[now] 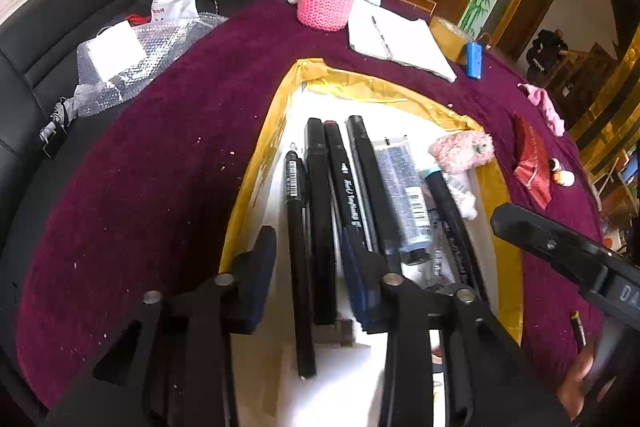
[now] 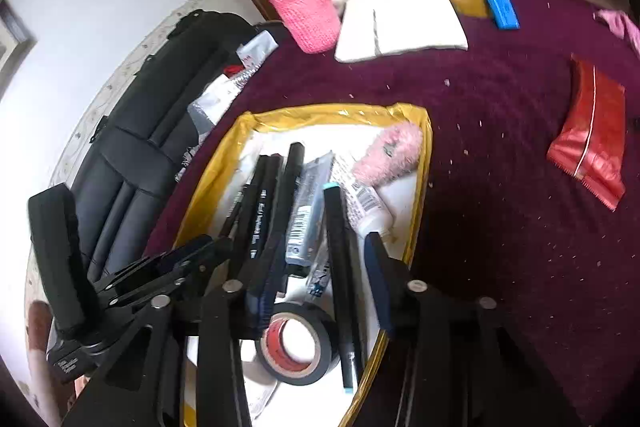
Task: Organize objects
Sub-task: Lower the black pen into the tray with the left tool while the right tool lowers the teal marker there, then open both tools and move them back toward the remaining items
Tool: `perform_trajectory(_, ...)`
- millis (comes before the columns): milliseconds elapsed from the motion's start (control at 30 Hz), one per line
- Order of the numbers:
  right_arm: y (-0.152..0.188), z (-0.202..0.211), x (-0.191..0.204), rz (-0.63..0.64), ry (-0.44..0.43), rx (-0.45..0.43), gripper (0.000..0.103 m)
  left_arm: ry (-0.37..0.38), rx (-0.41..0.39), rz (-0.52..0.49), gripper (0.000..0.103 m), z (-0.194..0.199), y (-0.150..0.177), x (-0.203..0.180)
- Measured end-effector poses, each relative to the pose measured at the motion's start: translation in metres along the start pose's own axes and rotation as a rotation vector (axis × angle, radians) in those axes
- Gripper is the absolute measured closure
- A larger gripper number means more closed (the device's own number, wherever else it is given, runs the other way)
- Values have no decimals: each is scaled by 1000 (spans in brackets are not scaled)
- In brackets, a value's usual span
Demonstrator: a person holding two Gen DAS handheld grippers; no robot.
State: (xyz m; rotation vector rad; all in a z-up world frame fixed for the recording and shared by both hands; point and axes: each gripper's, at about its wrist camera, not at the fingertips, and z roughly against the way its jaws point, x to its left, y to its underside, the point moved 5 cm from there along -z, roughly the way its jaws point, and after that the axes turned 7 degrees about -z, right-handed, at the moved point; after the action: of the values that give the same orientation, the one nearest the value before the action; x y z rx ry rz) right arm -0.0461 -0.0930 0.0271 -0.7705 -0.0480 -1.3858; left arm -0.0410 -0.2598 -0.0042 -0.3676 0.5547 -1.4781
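Our two black handheld grippers

Our left gripper [image 1: 310, 283] and right gripper [image 2: 320, 281] have silver round screws and dark blue pads [image 1: 258, 267].

Both grippers hang over the gold-rimmed tray [image 1: 500, 183], side by side. The left gripper [image 1: 316, 267] sits above the tray's near end with its jaws spread wide and nothing between the pads. The right gripper [image 2: 320, 275] is just beside it, likewise spread wide and gripping nothing.

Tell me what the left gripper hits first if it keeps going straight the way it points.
Most likely the black markers lying in the gold tray: the open left gripper straddles them. Depth is unclear, so contact height is uncertain.
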Motion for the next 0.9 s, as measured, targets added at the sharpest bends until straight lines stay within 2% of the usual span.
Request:
perform_trajectory(133, 2, 16, 4, 39, 14, -41, 56, -11, -33, 9, 55, 14, 2, -5)
perform_trajectory(267, 6, 25, 2, 49, 15, -58, 54, -29, -90, 16, 49, 35, 5, -12)
perform_trajectory(500, 15, 37, -15, 24, 0, -67, 54, -151, -230, 36, 42, 79, 11, -24)
perform_trajectory(633, 22, 49, -29, 21, 9, -83, 54, -199, -297, 30, 33, 99, 15, -35)
perform_trajectory(900, 31, 73, -63, -29, 8, -109, 53, -247, -354, -40, 31, 120, 21, -67)
